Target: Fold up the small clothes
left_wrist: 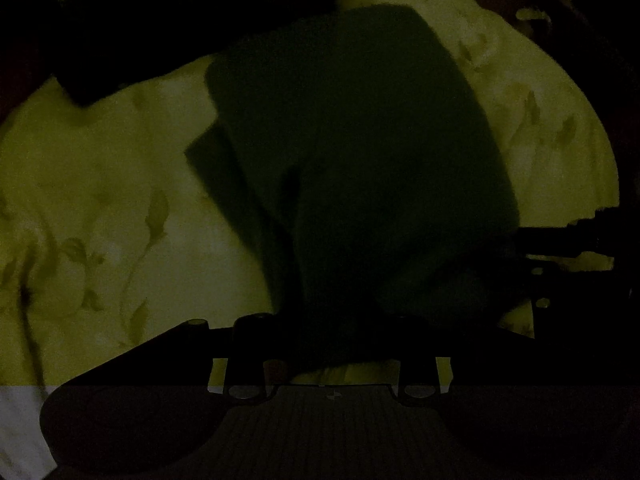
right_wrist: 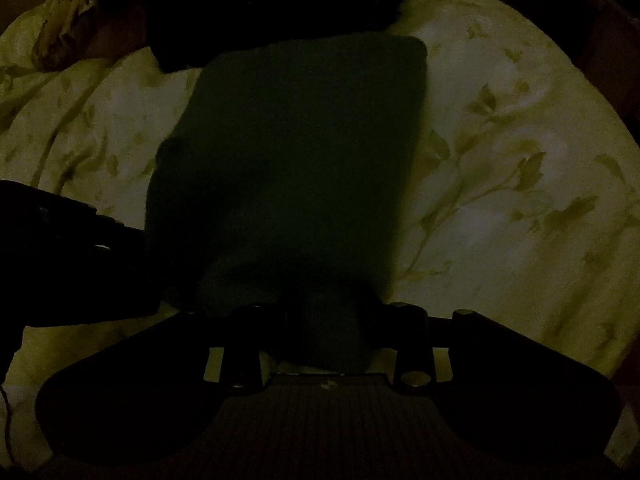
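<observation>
The scene is very dark. A dark green garment [left_wrist: 352, 140] lies as a long folded strip on a pale floral bedsheet [left_wrist: 100, 200]; it also fills the middle of the right wrist view [right_wrist: 296, 152]. Its near end runs in between the fingers of my left gripper [left_wrist: 332, 344], and likewise into my right gripper [right_wrist: 324, 340]. The fingertips are lost in shadow under the cloth in both views. The right gripper's body shows at the right edge of the left wrist view [left_wrist: 568, 240]; the left gripper's body shows at the left of the right wrist view [right_wrist: 72, 256].
A black heap of other clothes [right_wrist: 272, 0] lies just beyond the garment's far end, also at the top left in the left wrist view [left_wrist: 160, 20]. The floral sheet [right_wrist: 520, 160] is crumpled at the left [right_wrist: 60, 40].
</observation>
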Demonstrator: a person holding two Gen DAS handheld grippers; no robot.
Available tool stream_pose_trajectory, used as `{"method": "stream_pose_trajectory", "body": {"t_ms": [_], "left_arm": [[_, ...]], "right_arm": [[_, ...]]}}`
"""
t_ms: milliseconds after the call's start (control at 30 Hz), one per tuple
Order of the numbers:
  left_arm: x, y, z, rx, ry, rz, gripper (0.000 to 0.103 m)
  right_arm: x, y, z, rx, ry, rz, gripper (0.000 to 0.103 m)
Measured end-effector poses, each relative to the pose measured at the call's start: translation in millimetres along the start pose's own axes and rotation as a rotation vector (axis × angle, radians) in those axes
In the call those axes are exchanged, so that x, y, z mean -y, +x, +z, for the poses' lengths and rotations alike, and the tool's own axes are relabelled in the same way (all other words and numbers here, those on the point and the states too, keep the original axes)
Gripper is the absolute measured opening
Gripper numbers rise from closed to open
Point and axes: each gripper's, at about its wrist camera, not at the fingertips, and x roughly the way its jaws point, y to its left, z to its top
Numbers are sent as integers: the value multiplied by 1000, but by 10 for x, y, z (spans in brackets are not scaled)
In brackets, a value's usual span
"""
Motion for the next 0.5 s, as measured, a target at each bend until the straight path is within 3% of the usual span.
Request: {"method": "stream_pose_trajectory", "body": {"t_ms": [333,500], "left_arm": [[4,6,-46,-17,21,-2,103],[-15,-111,-57,-32,29,61,103]], "right_arm": [[-14,45,-25,-28,10,-16,45],[-9,27,31,-43,34,-32,45]]}}
